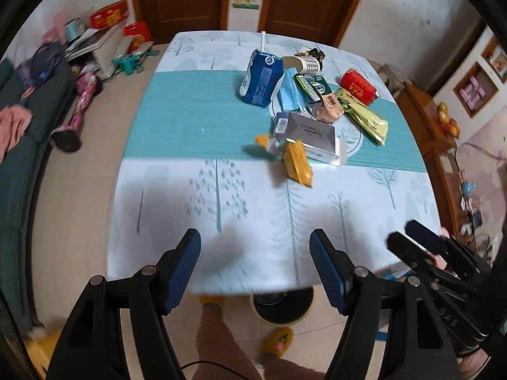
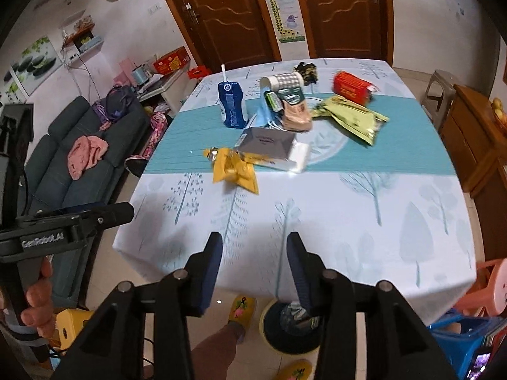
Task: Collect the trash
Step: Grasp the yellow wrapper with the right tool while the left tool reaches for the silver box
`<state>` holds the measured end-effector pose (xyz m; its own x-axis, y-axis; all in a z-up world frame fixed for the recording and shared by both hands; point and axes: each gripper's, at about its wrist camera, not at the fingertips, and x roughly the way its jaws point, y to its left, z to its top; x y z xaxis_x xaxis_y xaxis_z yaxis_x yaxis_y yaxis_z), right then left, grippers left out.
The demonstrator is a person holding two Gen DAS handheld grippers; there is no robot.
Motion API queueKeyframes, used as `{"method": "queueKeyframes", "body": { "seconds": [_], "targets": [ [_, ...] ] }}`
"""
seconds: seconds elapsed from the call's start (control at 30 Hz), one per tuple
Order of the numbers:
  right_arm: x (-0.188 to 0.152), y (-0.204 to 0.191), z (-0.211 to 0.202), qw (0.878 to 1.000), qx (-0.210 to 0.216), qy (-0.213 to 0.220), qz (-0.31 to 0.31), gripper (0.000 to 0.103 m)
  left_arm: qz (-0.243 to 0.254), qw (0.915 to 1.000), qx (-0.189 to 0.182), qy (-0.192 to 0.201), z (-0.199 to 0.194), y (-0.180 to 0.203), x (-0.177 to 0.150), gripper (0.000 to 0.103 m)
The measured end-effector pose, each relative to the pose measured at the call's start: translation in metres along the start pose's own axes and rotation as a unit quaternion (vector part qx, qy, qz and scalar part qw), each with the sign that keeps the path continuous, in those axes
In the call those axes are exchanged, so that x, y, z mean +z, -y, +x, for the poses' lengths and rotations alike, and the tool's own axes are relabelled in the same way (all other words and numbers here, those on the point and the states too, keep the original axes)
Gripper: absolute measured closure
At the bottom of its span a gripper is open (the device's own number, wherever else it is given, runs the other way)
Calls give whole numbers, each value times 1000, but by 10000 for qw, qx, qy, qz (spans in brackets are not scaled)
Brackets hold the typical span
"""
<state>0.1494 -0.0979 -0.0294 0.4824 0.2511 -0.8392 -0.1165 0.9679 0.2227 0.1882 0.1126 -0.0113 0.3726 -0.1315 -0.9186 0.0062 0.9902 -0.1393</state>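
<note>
Hovering over the near edge of the surface (image 1: pixel 177 253): the left hand-held gripper (image 1: pixel 255 247), jaws standing wide with nothing between them, its body cut off by the bottom of the left wrist view. Lying well ahead, on the teal band of the cloth: the trash pile, starting at the left with a blue carton (image 1: pixel 261 79) standing tilted, a white straw poking from its top. Just right of it, overlapping and hard to separate: a blue face mask (image 1: pixel 293 95), a checked paper cup (image 1: pixel 305 63) lying on its side, small green and tan packets with print too blurred to read. Nearer the front, a yellow wrapper (image 2: pixel 234 169) smeared by motion blur, touching a grey envelope-like box (image 2: pixel 267 144). Further right, a green foil bag (image 2: pixel 351 117) and a red pack (image 2: pixel 350 88). Below the table edge, half hidden: a round bin (image 2: pixel 285 326) on the floor, beside yellow slippers. At the right, the right hand-held gripper (image 2: pixel 253 269), jaws parted moderately and holding nothing.
</note>
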Motion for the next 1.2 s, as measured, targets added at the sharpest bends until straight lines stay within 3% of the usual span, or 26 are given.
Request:
{"method": "queueKeyframes", "body": {
  "seconds": [0.1, 0.37, 0.57, 0.6, 0.63, 0.67, 0.83, 1.07, 1.2],
  "targets": [
    [15, -17, 32, 9999, -111, -75, -68, 50, 258, 9996, -100, -62, 12, -16, 25, 34],
    [39, -53, 116, 9961, -828, -236, -194, 49, 774, 9956, -333, -420, 55, -54, 82, 34],
    [54, -52, 138, 9923, -1233, -68, -31, 50, 1127, 9913, -450, -505, 79, -60, 113, 34],
    [57, -52, 139, 9920, -1261, -73, -12, 59, 1160, 9908, -471, -506, 82, -61, 118, 34],
    [59, -50, 141, 9918, -1271, -115, 42, 78, 1209, 9901, -509, -506, 85, -60, 125, 34],
    [60, -48, 143, 9915, -1285, -162, 112, 80, 1243, 9895, -535, -505, 88, -60, 129, 34],
    [63, -33, 133, 9938, -799, -234, 736, 88, 1459, 9863, -627, -456, 100, -52, 152, 34],
    [65, -15, 86, 9862, -138, 145, 1645, 89, 1771, 9807, -704, -429, 116, -30, 177, 33],
    [65, -4, 67, 9803, -149, 365, 1933, 89, 2016, 9764, -653, -417, 129, -14, 190, 33]
  ]
}}
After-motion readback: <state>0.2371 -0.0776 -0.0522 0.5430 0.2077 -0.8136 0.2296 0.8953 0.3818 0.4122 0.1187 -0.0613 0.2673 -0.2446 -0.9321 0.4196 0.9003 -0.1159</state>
